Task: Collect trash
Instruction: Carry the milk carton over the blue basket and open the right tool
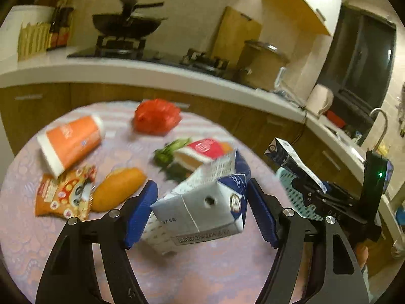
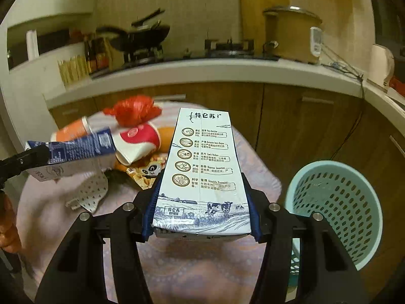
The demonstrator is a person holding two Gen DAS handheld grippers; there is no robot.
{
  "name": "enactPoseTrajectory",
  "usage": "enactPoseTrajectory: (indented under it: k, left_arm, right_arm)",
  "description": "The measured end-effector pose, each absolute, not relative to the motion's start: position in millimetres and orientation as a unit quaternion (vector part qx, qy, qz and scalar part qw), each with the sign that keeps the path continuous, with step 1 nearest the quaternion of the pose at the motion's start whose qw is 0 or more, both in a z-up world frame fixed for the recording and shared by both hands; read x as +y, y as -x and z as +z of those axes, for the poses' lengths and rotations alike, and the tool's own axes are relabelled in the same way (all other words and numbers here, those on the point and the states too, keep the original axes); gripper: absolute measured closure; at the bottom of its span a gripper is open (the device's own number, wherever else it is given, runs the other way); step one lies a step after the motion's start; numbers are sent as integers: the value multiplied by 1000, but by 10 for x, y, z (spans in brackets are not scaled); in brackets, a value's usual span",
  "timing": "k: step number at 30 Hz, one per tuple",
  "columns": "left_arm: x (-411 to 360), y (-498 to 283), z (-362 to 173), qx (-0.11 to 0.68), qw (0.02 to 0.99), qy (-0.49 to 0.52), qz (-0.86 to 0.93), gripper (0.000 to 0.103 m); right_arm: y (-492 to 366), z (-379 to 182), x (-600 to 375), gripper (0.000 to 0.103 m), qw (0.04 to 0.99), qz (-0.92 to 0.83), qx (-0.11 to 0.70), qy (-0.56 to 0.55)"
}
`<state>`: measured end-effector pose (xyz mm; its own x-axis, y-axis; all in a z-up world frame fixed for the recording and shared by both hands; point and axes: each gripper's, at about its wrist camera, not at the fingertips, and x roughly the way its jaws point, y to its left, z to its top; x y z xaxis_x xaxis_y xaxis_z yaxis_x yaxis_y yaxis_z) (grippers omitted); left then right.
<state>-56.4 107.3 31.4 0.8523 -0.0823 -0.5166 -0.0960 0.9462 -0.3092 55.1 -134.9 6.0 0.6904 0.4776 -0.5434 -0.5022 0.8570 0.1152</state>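
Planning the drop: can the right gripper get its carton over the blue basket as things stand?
Probably yes. The right gripper grips the milk carton, and the basket stands open-topped just to its right, nothing between them.

A: So where are your two cams looking from?

B: One rides on each of my grippers, staring forward along the fingers and tilted down at the round table (image 1: 177, 273). Very close, my own jaws fill the bottom of both views.

A: Any overlap?

B: Plenty. Both catch the red bag (image 1: 157, 117) (image 2: 134, 110), the kitchen counter (image 1: 152, 69) (image 2: 202, 72) behind, and the teal basket (image 1: 291, 185) (image 2: 336, 202). My left view sees my right gripper (image 1: 319, 192) at its right edge.
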Motion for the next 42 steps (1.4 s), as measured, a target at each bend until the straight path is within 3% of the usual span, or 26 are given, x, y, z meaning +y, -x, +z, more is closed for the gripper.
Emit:
enactPoseTrajectory:
  k: [9,19,31,42]
  left_arm:
    - [441,167,645,259,954,139,-66,35]
    - [-615,-660,739,271,943,97,-165,35]
    - [-1501,-1627,-138,355,909,87,-200,35]
    - [-1557,-1807,-415,403,891,66,-200,29]
  right_arm:
    - [-533,308,-2068,50,943,210,258,-6]
    - [-789,42,-3062,50,950,89,295,-40]
    - [-1228,-889,-3374,50,903,33,425,-52]
    - [-1347,-1030,-3430,42,894,34,442,-61]
